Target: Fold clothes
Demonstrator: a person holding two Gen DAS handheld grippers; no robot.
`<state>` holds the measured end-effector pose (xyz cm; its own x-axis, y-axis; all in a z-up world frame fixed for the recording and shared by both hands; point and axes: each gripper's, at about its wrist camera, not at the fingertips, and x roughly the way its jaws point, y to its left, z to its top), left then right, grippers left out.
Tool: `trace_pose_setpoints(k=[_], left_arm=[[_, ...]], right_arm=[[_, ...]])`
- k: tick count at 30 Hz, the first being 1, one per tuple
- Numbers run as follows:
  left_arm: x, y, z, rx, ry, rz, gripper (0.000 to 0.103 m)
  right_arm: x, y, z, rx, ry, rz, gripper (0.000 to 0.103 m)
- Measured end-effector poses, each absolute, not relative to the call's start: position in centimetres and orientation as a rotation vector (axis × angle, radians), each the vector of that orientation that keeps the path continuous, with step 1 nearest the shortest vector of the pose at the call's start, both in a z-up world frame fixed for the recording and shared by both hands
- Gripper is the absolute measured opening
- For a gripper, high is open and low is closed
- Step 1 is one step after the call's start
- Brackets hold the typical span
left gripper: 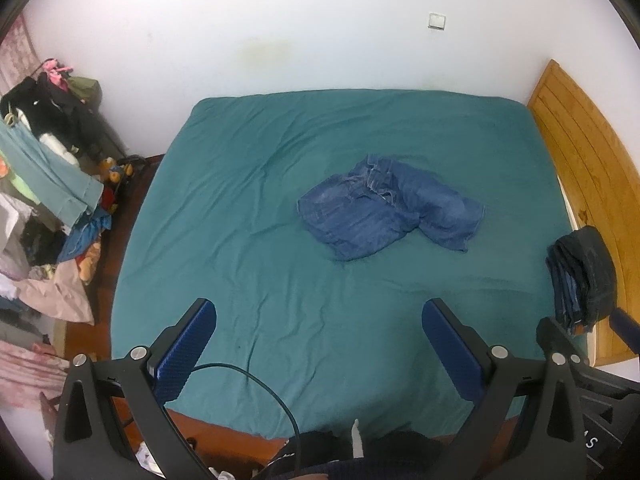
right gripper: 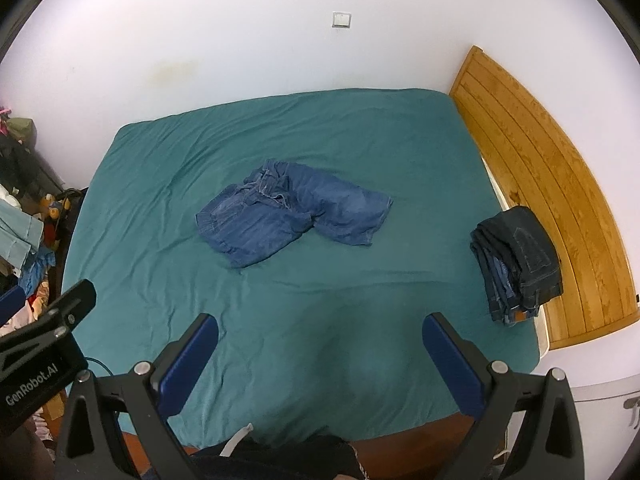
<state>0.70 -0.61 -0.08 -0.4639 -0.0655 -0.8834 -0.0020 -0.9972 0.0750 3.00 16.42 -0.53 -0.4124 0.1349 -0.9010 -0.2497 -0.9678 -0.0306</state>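
Denim shorts (left gripper: pixel 390 206) crumpled mid-frame, awaiting folding; left gripper (left gripper: pixel 318 354), right gripper (right gripper: pixel 320 364) spread wide, empty, hovering low in frame.

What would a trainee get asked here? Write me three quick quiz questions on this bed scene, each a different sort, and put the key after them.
1. True or false: the left gripper is shut on the denim shorts.
2. Multiple choice: the folded stack of dark jeans lies A) in the middle of the bed, B) at the edge of the teal sheet beside the wooden headboard, C) on the floor.
3. Fill in: the right gripper hangs over the sheet with its jaws ____.

Key: 1 false, both grippers are open and apart from the crumpled shorts; 2 B; 3 open.
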Motion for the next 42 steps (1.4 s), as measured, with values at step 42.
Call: trace_pose_setpoints(k=[42], left_arm=[[0.8, -0.7, -0.1, 1.645, -0.136, -2.635, 0.103]], right_arm=[[2.8, 15.3, -0.1, -1.579, 0.159, 2.44, 0.103]])
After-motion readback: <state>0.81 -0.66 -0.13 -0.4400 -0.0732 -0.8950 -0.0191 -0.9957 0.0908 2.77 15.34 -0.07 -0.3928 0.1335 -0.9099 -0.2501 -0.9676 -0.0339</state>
